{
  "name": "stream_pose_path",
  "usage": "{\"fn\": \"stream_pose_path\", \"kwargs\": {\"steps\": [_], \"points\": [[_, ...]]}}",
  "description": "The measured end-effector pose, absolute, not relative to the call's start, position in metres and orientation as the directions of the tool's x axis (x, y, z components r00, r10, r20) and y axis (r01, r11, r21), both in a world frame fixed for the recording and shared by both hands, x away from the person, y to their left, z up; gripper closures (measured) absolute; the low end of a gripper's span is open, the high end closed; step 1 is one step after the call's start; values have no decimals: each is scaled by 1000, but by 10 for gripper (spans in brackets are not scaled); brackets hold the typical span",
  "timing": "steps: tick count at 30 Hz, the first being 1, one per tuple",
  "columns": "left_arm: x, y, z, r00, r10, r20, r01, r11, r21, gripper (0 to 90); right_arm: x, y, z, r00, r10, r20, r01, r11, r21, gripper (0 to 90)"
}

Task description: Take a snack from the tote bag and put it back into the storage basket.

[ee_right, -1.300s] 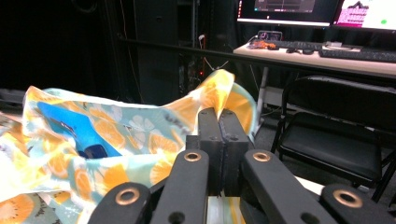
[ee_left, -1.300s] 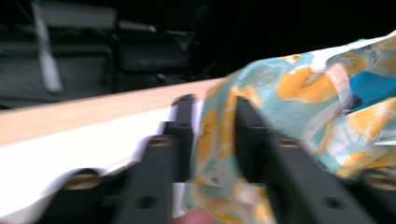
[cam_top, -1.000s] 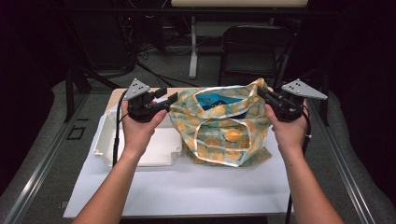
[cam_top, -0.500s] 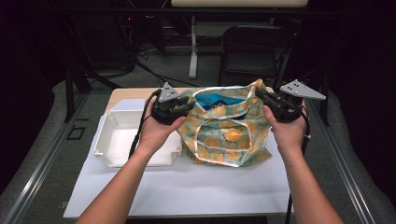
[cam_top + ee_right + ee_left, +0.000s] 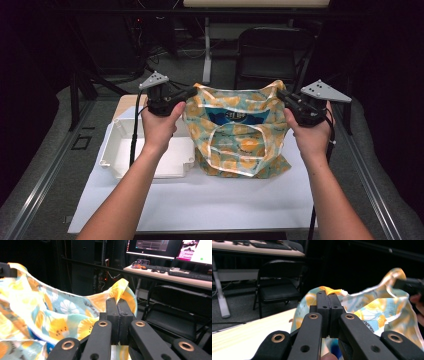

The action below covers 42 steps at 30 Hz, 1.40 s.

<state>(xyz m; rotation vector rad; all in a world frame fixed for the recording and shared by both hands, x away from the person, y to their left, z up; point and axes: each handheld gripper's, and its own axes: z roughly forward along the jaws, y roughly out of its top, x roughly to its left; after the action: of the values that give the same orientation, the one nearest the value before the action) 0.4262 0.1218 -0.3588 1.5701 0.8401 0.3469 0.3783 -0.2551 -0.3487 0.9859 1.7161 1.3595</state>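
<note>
A floral cloth bag [image 5: 235, 135] in orange, yellow and light blue stands on the white table [image 5: 210, 200], held up by its top edge. My left gripper [image 5: 192, 92] is shut on the bag's left top corner [image 5: 332, 291]. At the other side, my right gripper [image 5: 281, 95] is shut on the right top corner [image 5: 117, 293]. The fabric is stretched between the two, and a blue item [image 5: 235, 117] shows inside the bag's mouth. In the left gripper view the far gripper [image 5: 409, 286] pinches the other end of the cloth.
A white plastic tray [image 5: 145, 150] lies on the table left of the bag, under my left forearm. A black folding chair [image 5: 270, 55] stands behind the table. A desk with monitors and a keyboard [image 5: 190, 273] lies farther back. Metal rails [image 5: 40, 175] run along the table's sides.
My left gripper moved right from beside the tray to the bag's left top corner and shut on it. The bag's mouth is now pulled wider and taut. The right gripper kept its hold.
</note>
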Motion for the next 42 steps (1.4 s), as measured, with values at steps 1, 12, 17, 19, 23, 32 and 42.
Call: {"fn": "stream_pose_path", "kwargs": {"steps": [1,12,17,19,23,32,42], "points": [[433,124,-357,666,695,-272,328,55,943,900,380,-255,-346,-438,896,-78,126,147,981,900],[461,106,-395,560,778,-284,512,-56,857,900,410,-262,-367,-366,930,-27,298,144,944,900],[461,97,-437,561,787,-256,582,-155,798,849,413,-268,-418,-370,929,-28,402,187,896,897],[460,96,-451,561,784,-265,608,-173,775,843,413,-269,-425,-375,927,-25,417,192,888,897],[451,93,-467,576,779,-248,615,-214,759,731,407,-272,-452,-390,921,-8,465,205,861,879],[420,121,-453,551,786,-280,558,-98,824,458,376,-287,-461,-393,913,108,425,76,902,489],[419,126,-453,518,809,-278,548,-64,834,491,369,-289,-460,-415,899,139,415,51,908,600]]}}
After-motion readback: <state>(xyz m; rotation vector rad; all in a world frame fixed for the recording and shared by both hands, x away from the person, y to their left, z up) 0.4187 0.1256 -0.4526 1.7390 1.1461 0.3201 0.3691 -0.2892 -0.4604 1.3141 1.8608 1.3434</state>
